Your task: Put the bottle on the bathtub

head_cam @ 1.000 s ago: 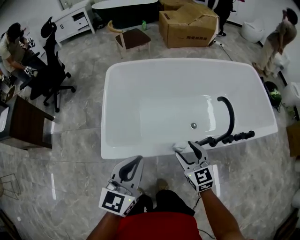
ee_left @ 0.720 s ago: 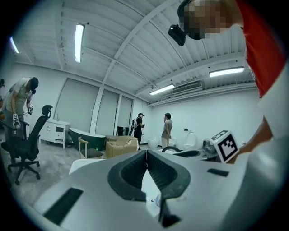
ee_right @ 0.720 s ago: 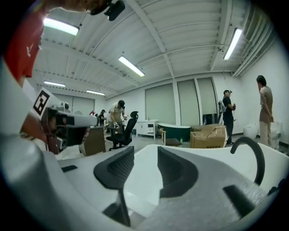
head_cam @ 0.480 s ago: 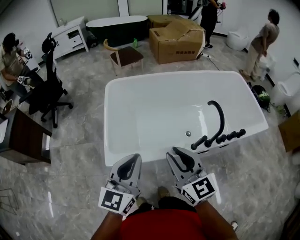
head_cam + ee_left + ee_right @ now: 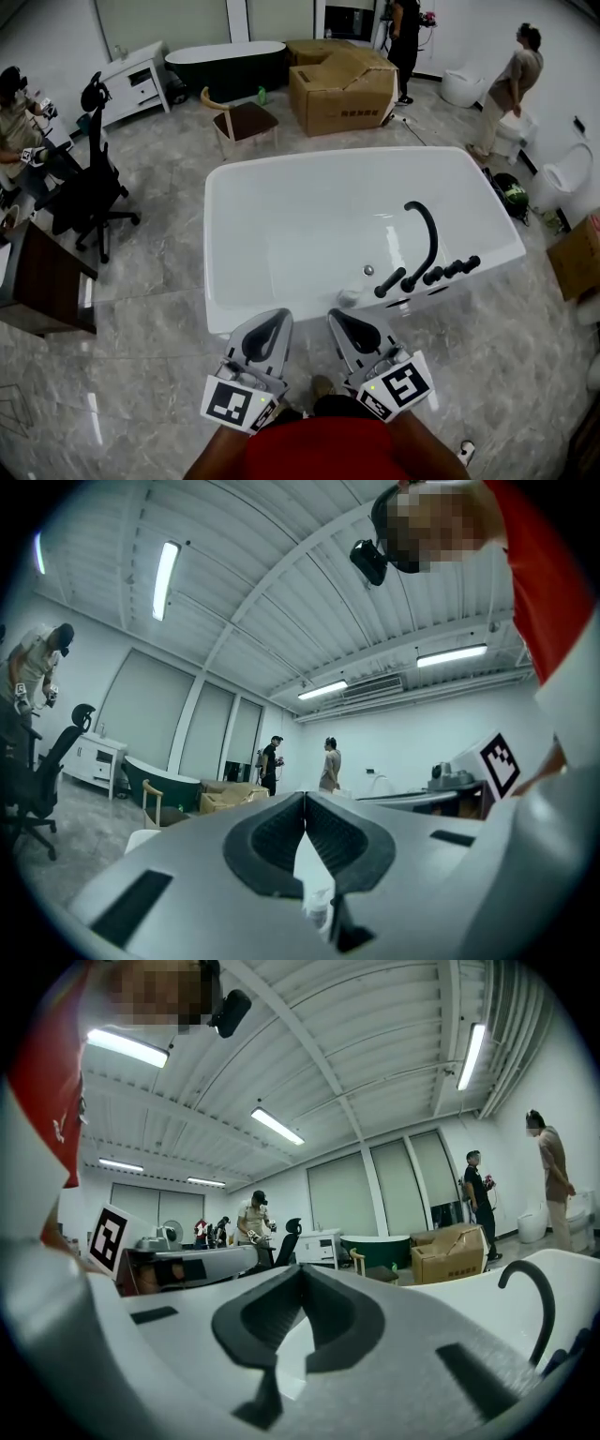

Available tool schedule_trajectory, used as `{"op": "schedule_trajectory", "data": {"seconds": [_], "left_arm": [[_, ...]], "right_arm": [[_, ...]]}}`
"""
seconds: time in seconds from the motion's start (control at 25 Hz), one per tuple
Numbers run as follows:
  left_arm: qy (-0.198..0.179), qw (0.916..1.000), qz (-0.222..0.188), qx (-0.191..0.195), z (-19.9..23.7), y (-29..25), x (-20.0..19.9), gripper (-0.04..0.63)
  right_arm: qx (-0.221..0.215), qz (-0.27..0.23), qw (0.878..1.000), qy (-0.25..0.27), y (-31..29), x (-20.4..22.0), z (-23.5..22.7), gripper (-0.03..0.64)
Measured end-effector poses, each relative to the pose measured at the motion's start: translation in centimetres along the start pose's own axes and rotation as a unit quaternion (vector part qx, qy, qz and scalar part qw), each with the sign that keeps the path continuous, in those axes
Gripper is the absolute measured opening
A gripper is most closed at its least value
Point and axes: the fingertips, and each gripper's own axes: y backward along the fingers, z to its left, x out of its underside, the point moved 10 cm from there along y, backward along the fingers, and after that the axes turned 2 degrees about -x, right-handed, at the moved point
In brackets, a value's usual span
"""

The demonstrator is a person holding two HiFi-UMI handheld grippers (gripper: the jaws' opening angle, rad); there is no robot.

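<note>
A small clear bottle (image 5: pixel 348 298) stands upright on the near rim of the white bathtub (image 5: pixel 309 225), just left of the black faucet (image 5: pixel 427 234) and its handles (image 5: pixel 441 274). Both grippers are held low in front of me, short of the rim. My left gripper (image 5: pixel 275 317) is shut with nothing in it. My right gripper (image 5: pixel 337 316) is also shut and empty, a little back from the bottle. In the left gripper view the jaws (image 5: pixel 305 799) meet at the tip, and the bottle (image 5: pixel 319 907) shows through the gap below. The right gripper (image 5: pixel 300 1269) looks shut in its own view.
Grey tiled floor surrounds the tub. Beyond it stand a cardboard box (image 5: pixel 342 75), a wooden chair (image 5: pixel 239 117), a dark bathtub (image 5: pixel 225 61) and a white cabinet (image 5: pixel 131 80). An office chair (image 5: pixel 94 178) and dark desk (image 5: pixel 37 281) are left. A person (image 5: pixel 511 80) and a toilet (image 5: pixel 562 178) are right.
My right gripper has drawn back from the tub's near rim, leaving the bottle standing there. The left gripper stays shut, and the head view has tilted up.
</note>
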Motion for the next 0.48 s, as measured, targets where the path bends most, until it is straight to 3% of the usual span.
{"op": "schedule_trajectory", "data": {"seconds": [0.16,0.48], "left_arm": [[0.000,1.0000,0.003,0.005,-0.4,0.1,0.2,0.011],[-0.001,1.0000,0.006,0.002,-0.4,0.2,0.2,0.011]], "right_arm": [[-0.007,0.005,1.000,-0.027,0.3,1.1,0.2,0.005],[-0.005,0.000,1.000,-0.025,0.6,1.3,0.0,0.005]]}}
